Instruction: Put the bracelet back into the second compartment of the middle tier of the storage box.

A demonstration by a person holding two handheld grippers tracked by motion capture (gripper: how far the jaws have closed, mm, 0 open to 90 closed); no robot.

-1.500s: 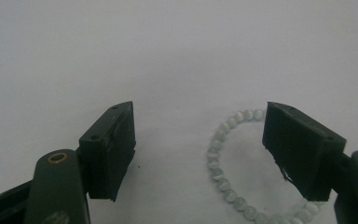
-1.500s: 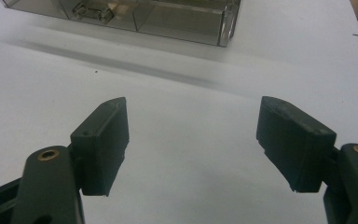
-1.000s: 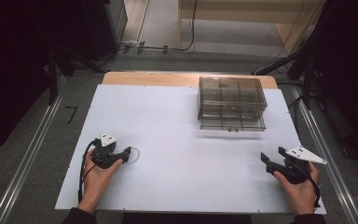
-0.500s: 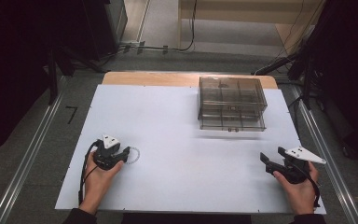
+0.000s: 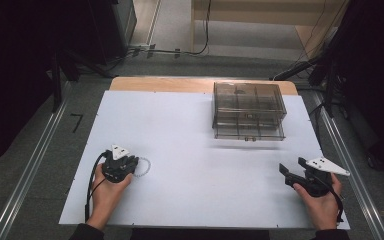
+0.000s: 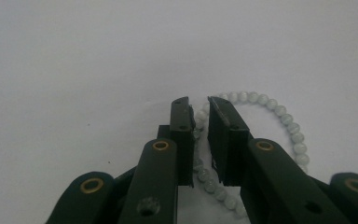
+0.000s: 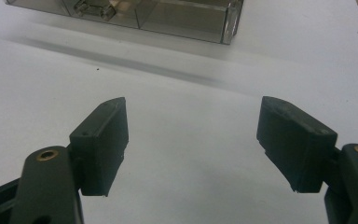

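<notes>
A ring-shaped bracelet of pale beads [image 5: 144, 167] [image 6: 280, 112] lies on the white table [image 5: 180, 130] at the near left. My left gripper [image 5: 133, 163] [image 6: 200, 105] is down on it, jaws drawn close with one strand of beads pinched between the pads; the remaining loop curves out to the right of the jaws. My right gripper [image 5: 286, 173] [image 7: 193, 140] rests at the near right, open wide with nothing between its fingers, pointing toward the box.
A smoky transparent drawer box [image 5: 248, 113] [image 7: 168, 14] stands at the back right of the table, its drawers shut. A wooden strip [image 5: 170, 84] borders the far edge. Metal rails [image 5: 30, 165] run along both sides.
My left gripper has edged slightly right onto the bracelet. The right hand has barely moved.
</notes>
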